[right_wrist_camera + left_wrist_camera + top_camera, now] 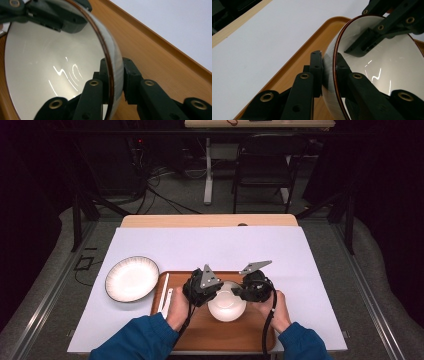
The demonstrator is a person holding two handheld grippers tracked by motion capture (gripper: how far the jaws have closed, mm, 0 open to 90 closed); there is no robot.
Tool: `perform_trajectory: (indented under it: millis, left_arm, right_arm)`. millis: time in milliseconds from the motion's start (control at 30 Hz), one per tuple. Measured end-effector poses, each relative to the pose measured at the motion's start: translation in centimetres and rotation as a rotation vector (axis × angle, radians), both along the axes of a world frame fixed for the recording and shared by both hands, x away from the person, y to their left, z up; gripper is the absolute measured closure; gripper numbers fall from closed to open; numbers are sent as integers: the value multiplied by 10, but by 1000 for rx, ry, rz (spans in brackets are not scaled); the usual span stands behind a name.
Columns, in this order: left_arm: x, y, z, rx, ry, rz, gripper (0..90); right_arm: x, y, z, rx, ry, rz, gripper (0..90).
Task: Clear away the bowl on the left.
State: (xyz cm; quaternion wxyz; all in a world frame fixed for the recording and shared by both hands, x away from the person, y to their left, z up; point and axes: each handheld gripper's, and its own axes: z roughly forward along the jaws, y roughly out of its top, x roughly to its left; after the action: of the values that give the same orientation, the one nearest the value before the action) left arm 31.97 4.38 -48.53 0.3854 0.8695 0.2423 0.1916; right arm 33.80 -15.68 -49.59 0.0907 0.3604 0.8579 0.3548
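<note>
Two grippers, one bowl. Your left gripper (214,295) and right gripper (236,293) both pinch the rim of the white bowl (227,306) from opposite sides.

Left gripper (329,68): jaws closed onto the bowl wall (387,67), one jaw outside, one inside, rim's thin brown edge running between them. Pads press on the wall.

Right gripper (113,75): same grip on the far side of the bowl (50,65), one jaw inside, one outside, pads tight on the wall. In your left gripper view the right gripper's jaw reaches into the bowl from the top right; in your right gripper view the left gripper sits at the top left over the rim.

Bowl position: on the wooden tray (200,332), roughly mid-tray, between your two hands. Whether its base is touching the tray or just off it, can't tell from these views. Bowl interior is glossy, with light reflections on it.

Tray sits on the white table cover (210,247), at the near edge. White utensils (165,295) lie along the tray's left edge, apart from the bowl. White plate (131,279) with a dark rim sits on the cover just left of the tray, well clear of both grippers.

Your left hand (178,310) and right hand (280,309) hold the grippers from the near side, blue sleeves coming in at the bottom.
</note>
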Motion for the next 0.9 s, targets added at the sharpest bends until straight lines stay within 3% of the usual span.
perform_trajectory:
  millis: [267,433,667,767,900]
  left_arm:
    - [2,3,-1,-38,38,-29,762]
    - [2,8,3,-48,57,-67,546]
    - [-2,21,15,-85,35,-93,267]
    - [-2,28,18,-90,35,-89,181]
    - [-1,38,19,-94,37,-68,145]
  right_arm:
    - [-1,-2,1,-5,-5,-15,813]
    - [0,-6,2,-23,-6,-29,814]
    - [1,-16,2,-37,2,-54,814]
    - [1,-20,2,-41,3,-59,814]
    - [2,-25,4,-43,6,-75,814]
